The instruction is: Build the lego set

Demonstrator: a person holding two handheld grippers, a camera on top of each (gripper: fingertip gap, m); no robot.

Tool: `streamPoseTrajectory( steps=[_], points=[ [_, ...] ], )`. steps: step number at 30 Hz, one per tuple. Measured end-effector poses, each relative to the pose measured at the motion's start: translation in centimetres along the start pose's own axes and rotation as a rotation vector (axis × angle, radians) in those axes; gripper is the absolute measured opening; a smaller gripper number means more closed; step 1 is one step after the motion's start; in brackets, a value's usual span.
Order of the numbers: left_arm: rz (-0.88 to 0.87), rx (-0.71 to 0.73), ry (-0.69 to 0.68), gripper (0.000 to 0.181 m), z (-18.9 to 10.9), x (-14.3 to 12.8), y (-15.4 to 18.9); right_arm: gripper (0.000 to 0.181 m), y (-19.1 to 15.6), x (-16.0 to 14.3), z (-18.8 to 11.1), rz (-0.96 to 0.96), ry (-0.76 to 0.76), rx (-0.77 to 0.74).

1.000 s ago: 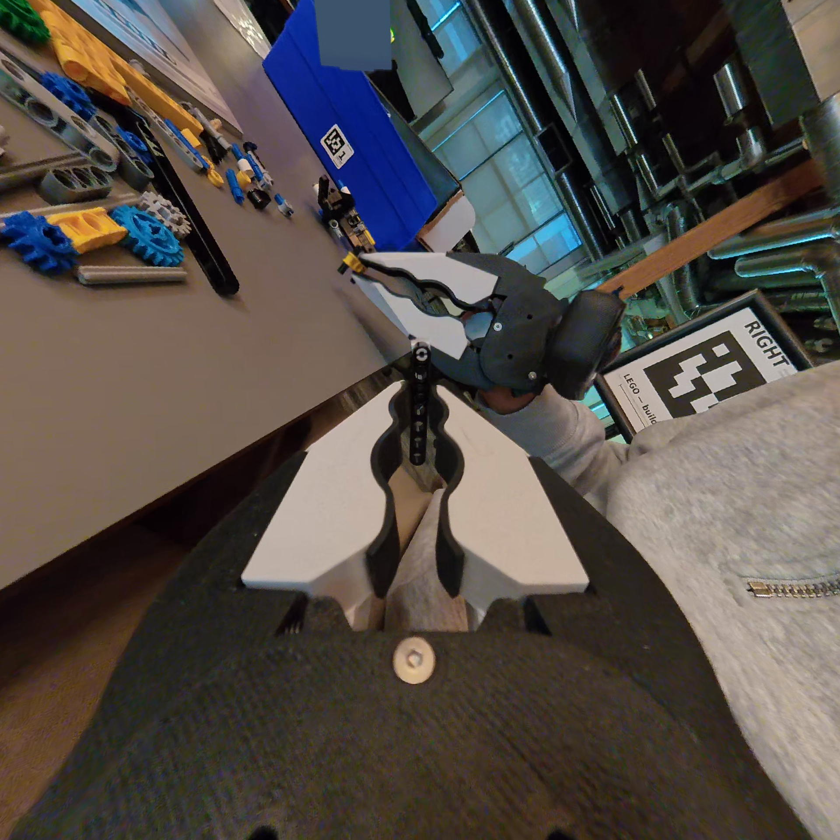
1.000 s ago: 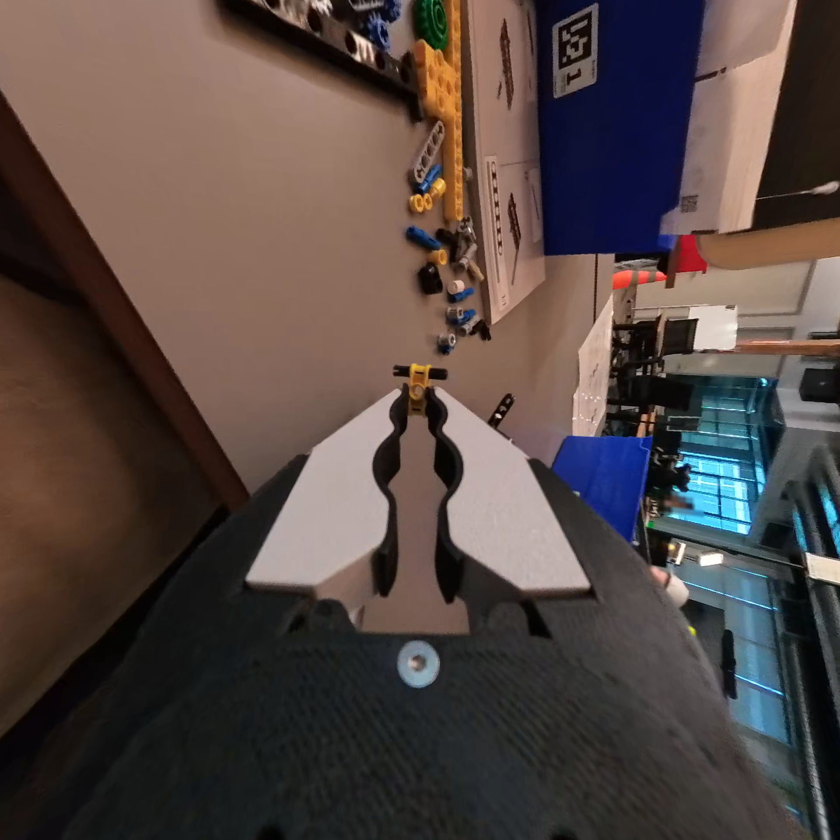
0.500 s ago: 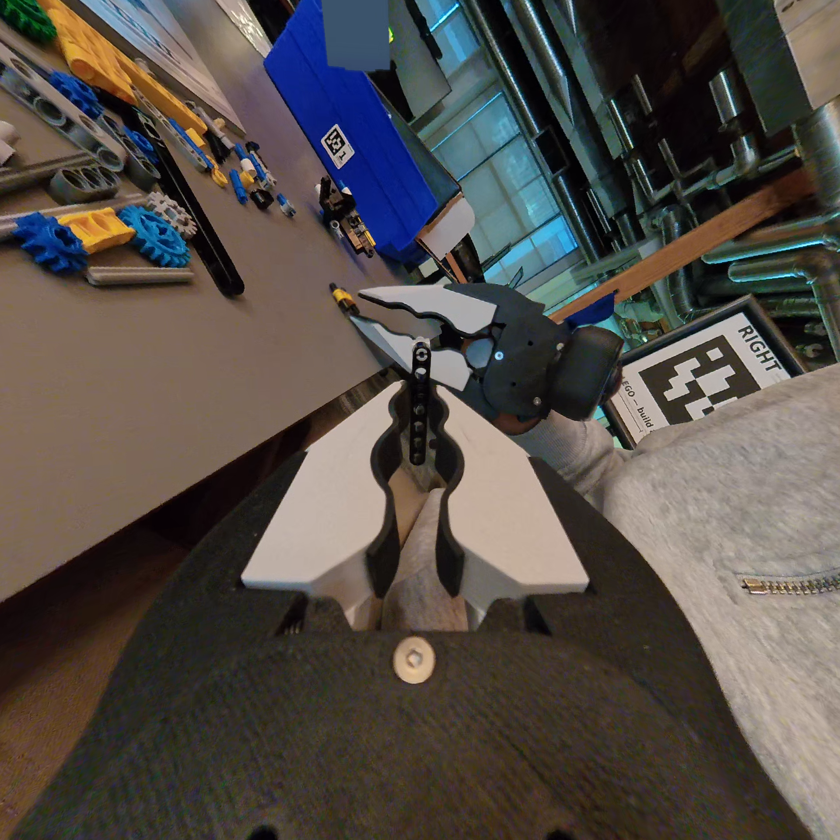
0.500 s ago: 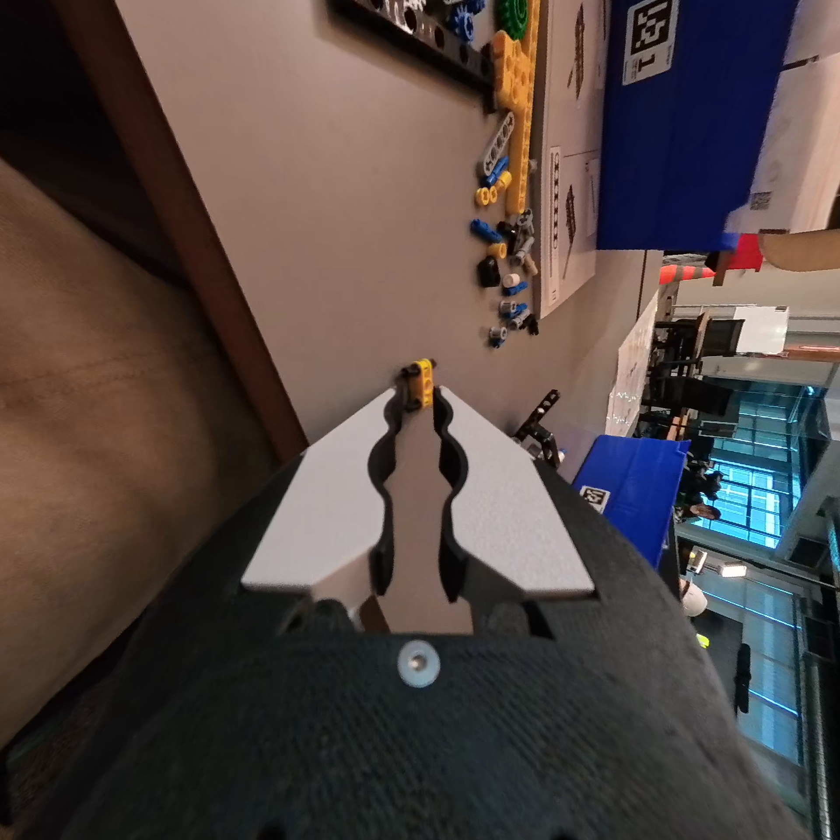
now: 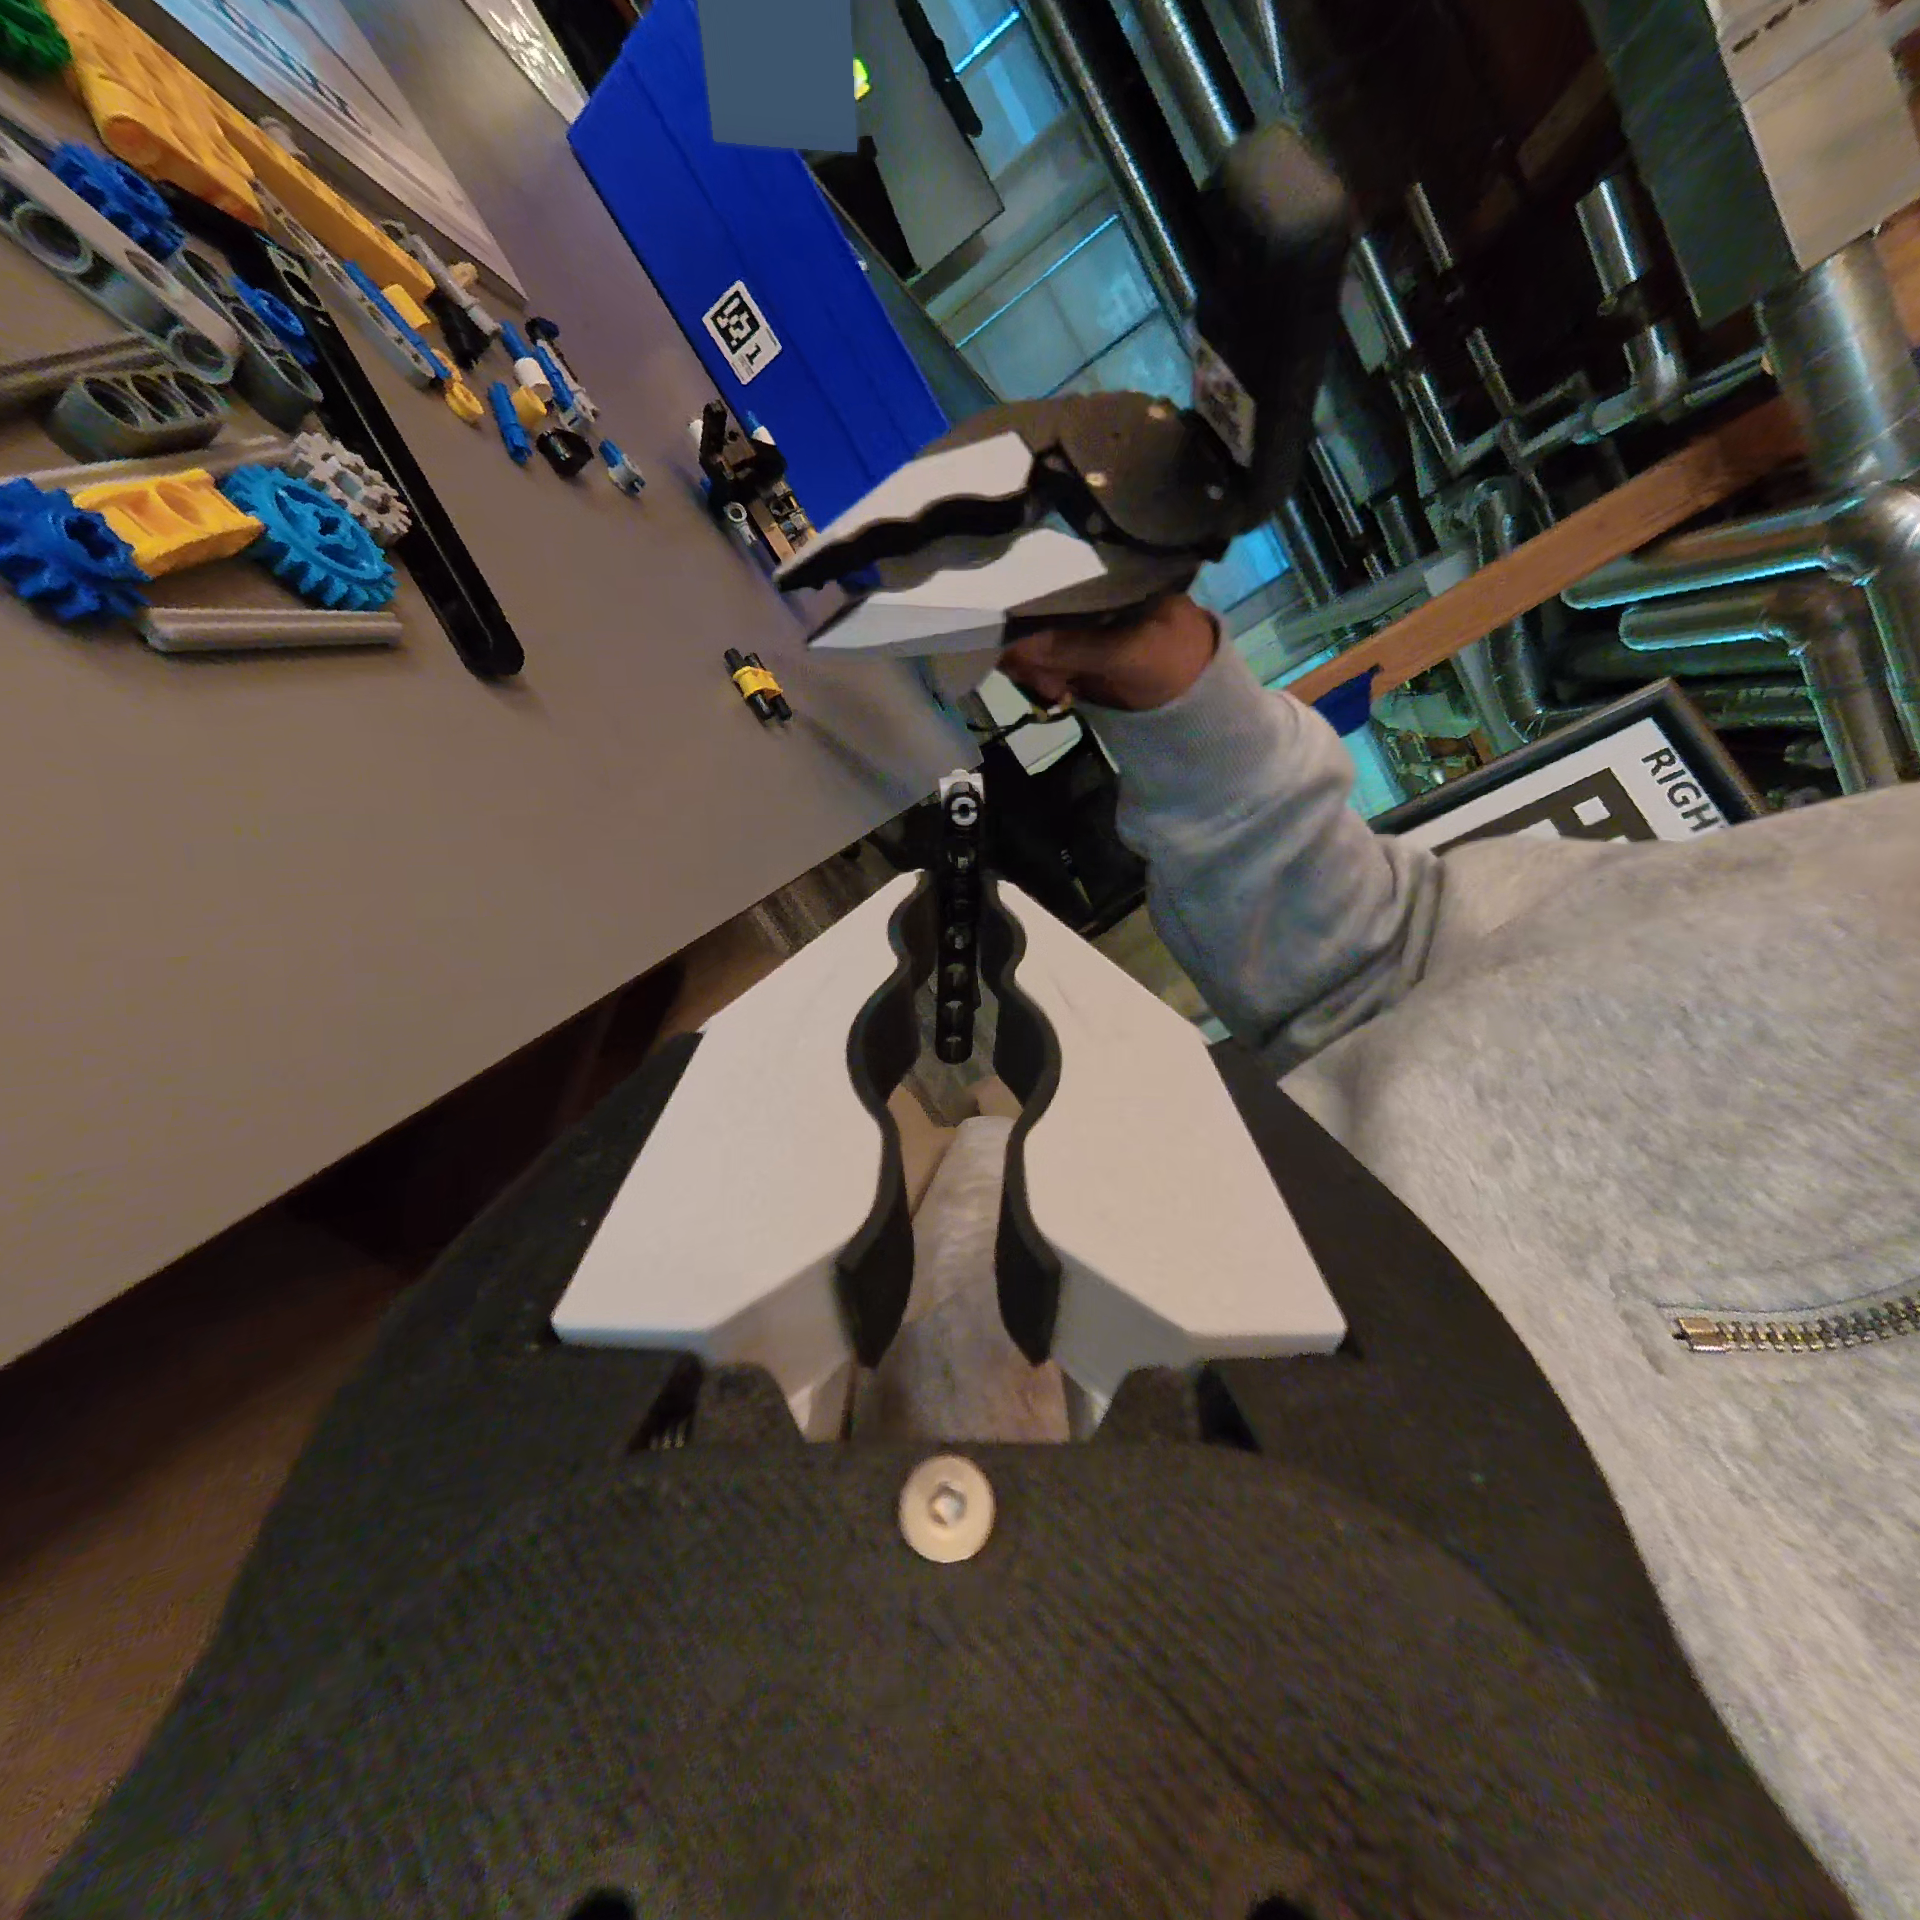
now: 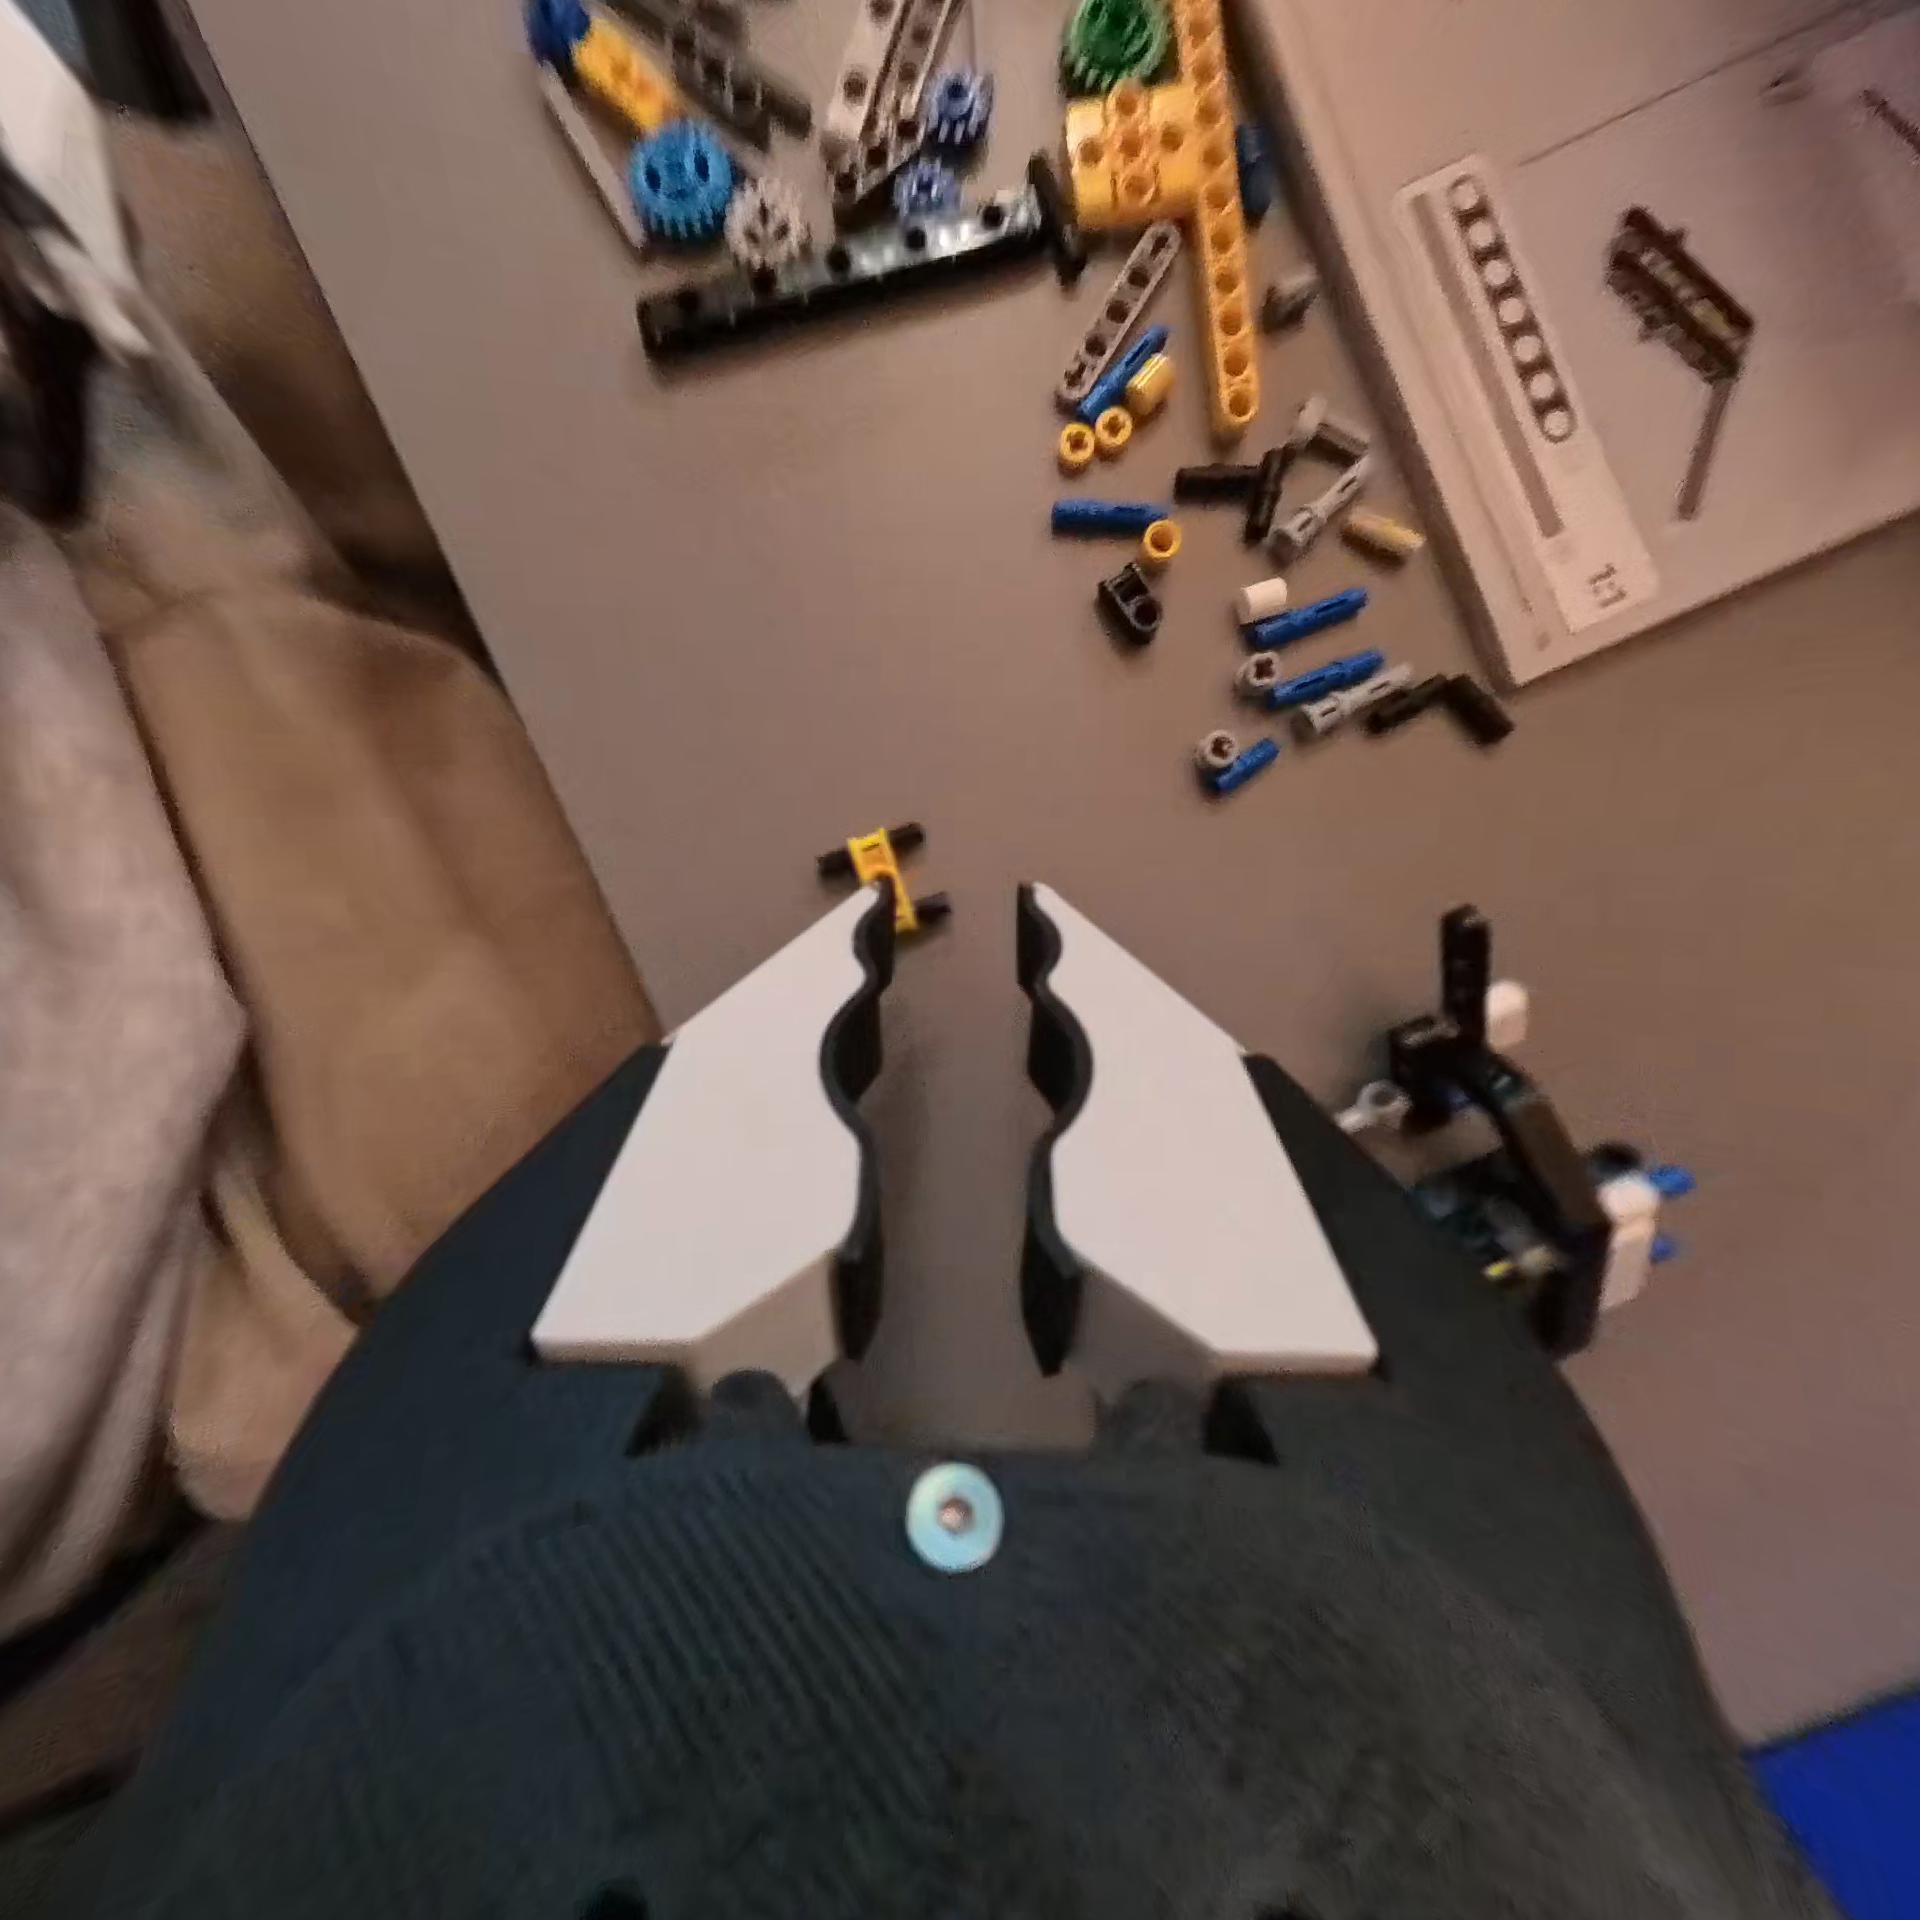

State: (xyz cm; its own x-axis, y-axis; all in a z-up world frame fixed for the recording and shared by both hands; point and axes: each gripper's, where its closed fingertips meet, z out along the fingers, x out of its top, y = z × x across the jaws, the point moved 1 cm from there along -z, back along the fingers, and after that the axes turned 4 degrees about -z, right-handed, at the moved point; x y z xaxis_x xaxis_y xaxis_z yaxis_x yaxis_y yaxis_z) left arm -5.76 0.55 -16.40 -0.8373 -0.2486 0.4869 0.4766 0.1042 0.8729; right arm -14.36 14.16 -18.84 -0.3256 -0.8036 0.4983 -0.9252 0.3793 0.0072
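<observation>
Now a black beam (image 5: pixel 957 935) is pinched upright in the left gripper (image 5: pixel 956 883), past the table (image 5: pixel 312 935) edge, likely so its holes are kept easy to reach. The right gripper (image 6: pixel 951 904) is held open and empty, just above the table. A small yellow piece (image 6: pixel 883 873) on black pins is seen lying just beside its tips. More parts (image 6: pixel 1278 582) and a half-built model (image 6: pixel 1507 1143) are laid out farther off, ready to be picked.
</observation>
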Motion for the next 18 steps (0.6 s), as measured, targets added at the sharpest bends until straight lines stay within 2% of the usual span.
streamPoseTrajectory(
  steps=[1, 3, 10, 18],
  points=[
    [0.002, 0.000, 0.001, 0.006, 0.0, 0.0, 0.0, 0.020, 0.3, -0.2, 0.5, -0.054, -0.023, 0.012],
    [0.003, 0.002, 0.002, 0.005, 0.0, 0.0, 0.0, 0.019, 0.3, -0.2, 1.2, -0.089, -0.044, 0.072],
    [-0.012, -0.004, 0.001, 0.006, 0.0, 0.1, -0.2, 0.017, -0.7, -0.5, 0.9, 0.000, -0.012, 0.271],
    [-0.024, -0.008, -0.002, 0.006, 0.0, 0.0, -0.3, 0.016, -2.6, -1.6, 0.9, 0.075, 0.013, 0.331]
  ],
)
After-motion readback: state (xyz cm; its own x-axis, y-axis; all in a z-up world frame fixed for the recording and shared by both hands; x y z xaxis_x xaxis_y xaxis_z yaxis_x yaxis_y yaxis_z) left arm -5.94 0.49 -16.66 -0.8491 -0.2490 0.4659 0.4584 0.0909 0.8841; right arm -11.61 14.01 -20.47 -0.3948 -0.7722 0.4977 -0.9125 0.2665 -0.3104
